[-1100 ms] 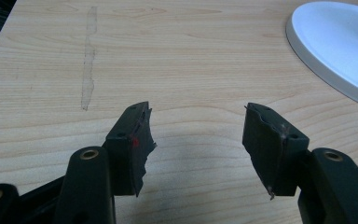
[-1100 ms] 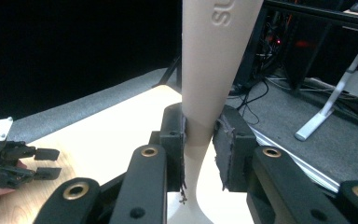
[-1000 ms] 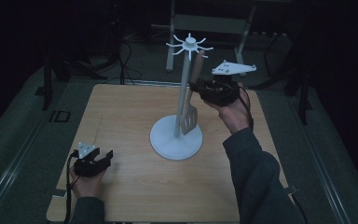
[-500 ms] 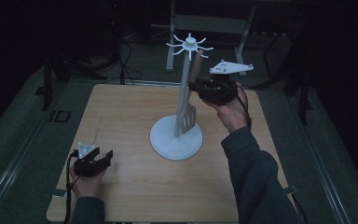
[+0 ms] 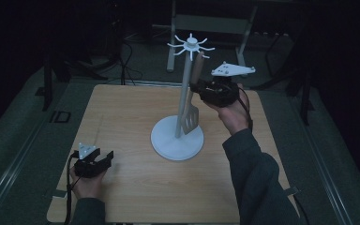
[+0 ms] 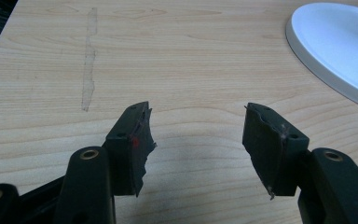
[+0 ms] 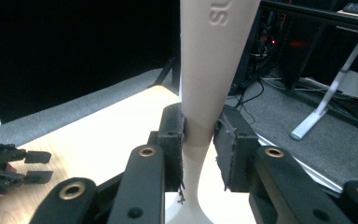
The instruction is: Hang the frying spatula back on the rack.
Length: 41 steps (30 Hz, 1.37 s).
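Two grippers are in play: my right gripper has its fingers clamped on the handle of a pale slotted plastic spatula, held upright beside the white hook-topped stand mid-surface. I should raise it steadily toward a hook. My left gripper rests fingers apart near the front-left corner.

Room dark, lit mainly over bench. Bench top light wood grain, faint pale streak along left part. Floor grey-green carpet around bench, raised strip running along each side. Behind bench, grey desk frame with slanted legs; black cables trailing on floor. Black stand legs at left. Far background black.
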Tool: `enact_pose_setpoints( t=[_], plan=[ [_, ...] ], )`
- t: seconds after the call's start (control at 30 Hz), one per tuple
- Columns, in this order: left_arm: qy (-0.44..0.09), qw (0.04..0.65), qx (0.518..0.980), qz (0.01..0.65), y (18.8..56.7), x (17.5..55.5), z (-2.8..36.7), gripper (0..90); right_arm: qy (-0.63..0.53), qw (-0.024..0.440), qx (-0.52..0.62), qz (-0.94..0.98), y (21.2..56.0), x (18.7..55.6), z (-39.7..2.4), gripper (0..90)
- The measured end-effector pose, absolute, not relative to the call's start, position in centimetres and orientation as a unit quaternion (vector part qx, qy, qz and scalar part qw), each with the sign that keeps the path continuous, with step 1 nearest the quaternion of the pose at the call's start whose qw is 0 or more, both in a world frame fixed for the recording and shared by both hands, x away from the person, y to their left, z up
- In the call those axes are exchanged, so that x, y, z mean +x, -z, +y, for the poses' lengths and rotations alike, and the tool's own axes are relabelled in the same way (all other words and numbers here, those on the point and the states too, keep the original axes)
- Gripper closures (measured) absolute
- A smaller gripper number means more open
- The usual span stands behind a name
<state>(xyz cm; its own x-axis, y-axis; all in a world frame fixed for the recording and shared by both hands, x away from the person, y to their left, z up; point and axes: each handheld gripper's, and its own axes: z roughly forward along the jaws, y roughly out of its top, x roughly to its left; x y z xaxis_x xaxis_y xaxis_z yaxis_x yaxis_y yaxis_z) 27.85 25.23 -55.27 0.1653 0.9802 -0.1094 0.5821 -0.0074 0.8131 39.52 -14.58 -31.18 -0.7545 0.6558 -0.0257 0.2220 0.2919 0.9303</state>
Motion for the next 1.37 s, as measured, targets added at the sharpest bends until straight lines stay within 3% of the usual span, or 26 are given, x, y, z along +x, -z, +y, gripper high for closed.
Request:
enact_pose_setpoints(
  t=[0.33,0.47,1.37],
  plan=[
    [-0.26,0.383,0.661,0.591,55.3,27.9,25.2,42.0,-0.525,0.218,0.28,0.774,31.2,39.2,-14.8,48.3],
    [-0.26,0.382,0.661,0.591,55.3,27.9,25.2,42.0,-0.522,0.221,0.285,0.773,31.4,39.2,-14.9,44.4],
    [-0.262,0.382,0.66,0.592,55.2,27.8,25.3,41.8,-0.502,0.226,0.304,0.777,33.1,37.9,-17.0,39.9]
  ],
)
